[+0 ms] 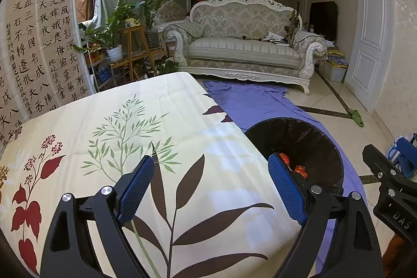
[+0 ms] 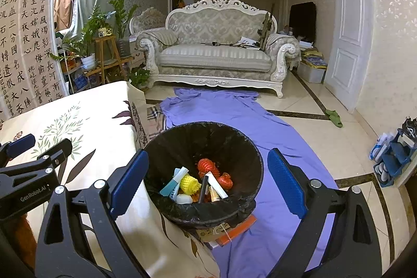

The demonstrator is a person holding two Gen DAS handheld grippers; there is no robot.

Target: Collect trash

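From the left wrist, the left gripper (image 1: 211,171) stands nearest, its blue textured pads spread wide with nothing between them, over a table draped in a cream cloth (image 1: 130,121) printed with leaves; the cloth's right edge falls away to a purple sheet (image 1: 250,100) on the tiled floor. The black-lined trash bin (image 1: 307,145) sits just beside that edge, partly hidden by the right pad. From the right wrist, the right gripper (image 2: 206,166) is likewise wide open and empty above the bin (image 2: 234,147), a round, crinkled liner holding trash (image 2: 198,184): red and yellow mesh, tubes, wrappers. Items under the bin are hard to make out.
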